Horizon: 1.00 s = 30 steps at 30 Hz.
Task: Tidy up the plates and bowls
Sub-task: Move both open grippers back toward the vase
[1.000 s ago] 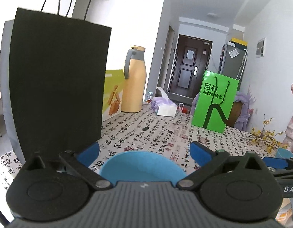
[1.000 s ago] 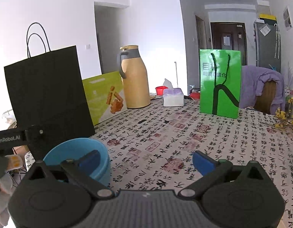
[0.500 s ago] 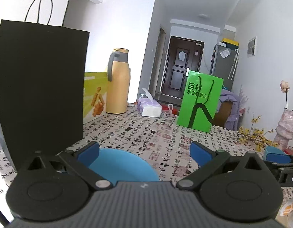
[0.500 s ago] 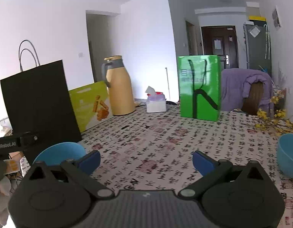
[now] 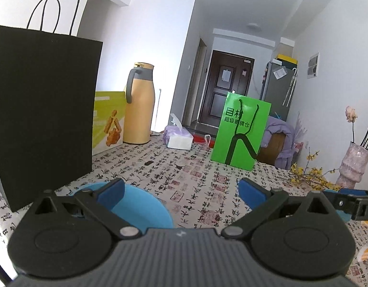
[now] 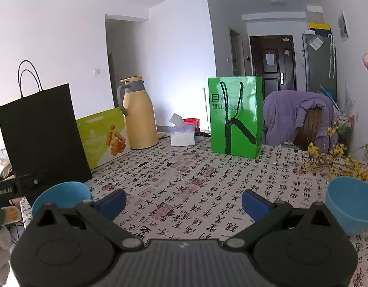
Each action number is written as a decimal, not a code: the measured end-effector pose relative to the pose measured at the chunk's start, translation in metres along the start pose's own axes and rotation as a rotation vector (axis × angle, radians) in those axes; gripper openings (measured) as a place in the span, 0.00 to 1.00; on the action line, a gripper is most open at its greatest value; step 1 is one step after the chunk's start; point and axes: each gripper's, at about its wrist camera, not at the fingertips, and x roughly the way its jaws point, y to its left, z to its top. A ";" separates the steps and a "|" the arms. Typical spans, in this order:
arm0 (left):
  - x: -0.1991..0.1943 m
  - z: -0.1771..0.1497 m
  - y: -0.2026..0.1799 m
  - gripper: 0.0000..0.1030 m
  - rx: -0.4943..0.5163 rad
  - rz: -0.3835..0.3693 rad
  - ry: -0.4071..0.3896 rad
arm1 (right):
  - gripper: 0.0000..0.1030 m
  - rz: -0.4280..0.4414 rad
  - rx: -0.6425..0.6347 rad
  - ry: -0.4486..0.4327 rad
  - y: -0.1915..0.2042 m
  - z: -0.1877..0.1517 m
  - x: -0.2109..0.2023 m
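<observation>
A blue bowl (image 5: 141,209) sits on the table close under my left gripper (image 5: 181,193), whose left finger overlaps its rim; the jaws stand wide apart and hold nothing. The right wrist view shows the same bowl (image 6: 62,196) at the lower left, beside the left gripper's body (image 6: 7,189). A second blue bowl (image 6: 349,205) rests on the table at the far right, just right of my right gripper (image 6: 184,204). That gripper is open and empty over the printed tablecloth (image 6: 184,179). A sliver of the right gripper (image 5: 351,202) shows at the left wrist view's right edge.
A tall black paper bag (image 5: 40,119) stands just left of the near bowl. Behind it are a yellow-green box (image 5: 108,124), a tan thermos jug (image 5: 138,105), a tissue pack (image 5: 178,137) and a green bag (image 5: 241,136). Yellow flower sprigs (image 6: 334,160) and a vase (image 5: 353,165) occupy the right.
Both views have swung rightward. The near bowl slid from the centre of the left gripper to under its left finger. The second bowl came into the right wrist view.
</observation>
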 end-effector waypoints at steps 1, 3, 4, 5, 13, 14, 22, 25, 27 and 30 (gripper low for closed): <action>0.000 0.000 0.000 1.00 -0.008 -0.002 0.004 | 1.00 0.002 -0.003 -0.004 -0.001 0.001 -0.001; 0.000 0.000 0.001 1.00 -0.013 0.001 0.009 | 1.00 0.005 -0.008 -0.008 -0.002 0.003 -0.001; 0.000 0.001 0.000 1.00 -0.012 0.008 0.009 | 1.00 0.007 -0.009 -0.009 -0.002 0.004 -0.002; 0.000 0.001 -0.001 1.00 -0.007 0.015 0.010 | 1.00 0.013 -0.011 -0.011 -0.002 0.005 -0.003; -0.001 0.001 -0.009 1.00 0.003 0.040 0.014 | 1.00 0.045 -0.036 -0.033 -0.007 0.021 -0.006; 0.000 0.002 -0.011 1.00 0.001 0.041 0.017 | 1.00 0.046 -0.038 -0.039 -0.008 0.022 -0.006; 0.003 0.005 -0.026 1.00 -0.020 0.043 0.019 | 1.00 0.040 -0.033 -0.080 -0.035 0.034 -0.007; 0.007 0.005 -0.035 1.00 -0.026 0.039 0.033 | 1.00 0.029 -0.004 -0.081 -0.055 0.033 -0.004; 0.012 0.005 -0.042 1.00 -0.024 0.040 0.042 | 1.00 0.021 0.021 -0.080 -0.069 0.034 -0.002; 0.017 0.006 -0.054 1.00 -0.024 0.029 0.047 | 1.00 0.002 0.035 -0.086 -0.086 0.038 -0.002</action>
